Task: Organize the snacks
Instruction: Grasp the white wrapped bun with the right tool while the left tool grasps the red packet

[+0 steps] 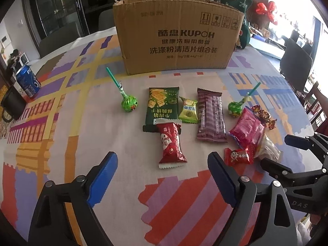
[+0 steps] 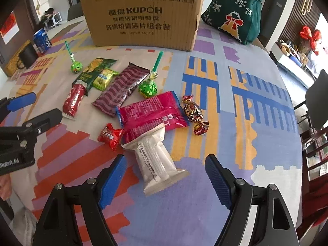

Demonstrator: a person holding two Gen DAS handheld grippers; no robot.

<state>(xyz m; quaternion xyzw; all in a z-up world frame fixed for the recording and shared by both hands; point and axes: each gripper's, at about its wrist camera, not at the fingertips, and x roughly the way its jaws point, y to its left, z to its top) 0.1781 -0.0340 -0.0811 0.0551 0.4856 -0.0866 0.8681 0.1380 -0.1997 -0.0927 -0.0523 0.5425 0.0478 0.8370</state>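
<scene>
Several snacks lie on the patterned tablecloth in front of an open cardboard box [image 1: 176, 34] [image 2: 143, 14]. My left gripper [image 1: 162, 176] is open and empty, just short of a red wafer pack [image 1: 171, 144] [image 2: 73, 100]. My right gripper [image 2: 166, 176] is open and empty, its fingers either side of a white pack [image 2: 157, 160] [image 1: 268, 147]. Beyond lie a pink pack [image 2: 151, 112] [image 1: 247, 130], a small red candy [image 2: 110, 135] [image 1: 238, 155], a purple bar [image 1: 211, 115] [image 2: 121, 88], a green cracker pack [image 1: 162, 104], a yellow-green sachet [image 1: 187, 109], two green lollipops [image 1: 128, 102] [image 1: 235, 107] and foil candies [image 2: 194, 114].
A blue Pepsi can [image 1: 27, 81] and a black mug [image 1: 12, 105] stand at the far left. A green Christmas bag [image 2: 235, 10] sits right of the box. Dark chairs [image 1: 295, 65] stand past the table's right edge.
</scene>
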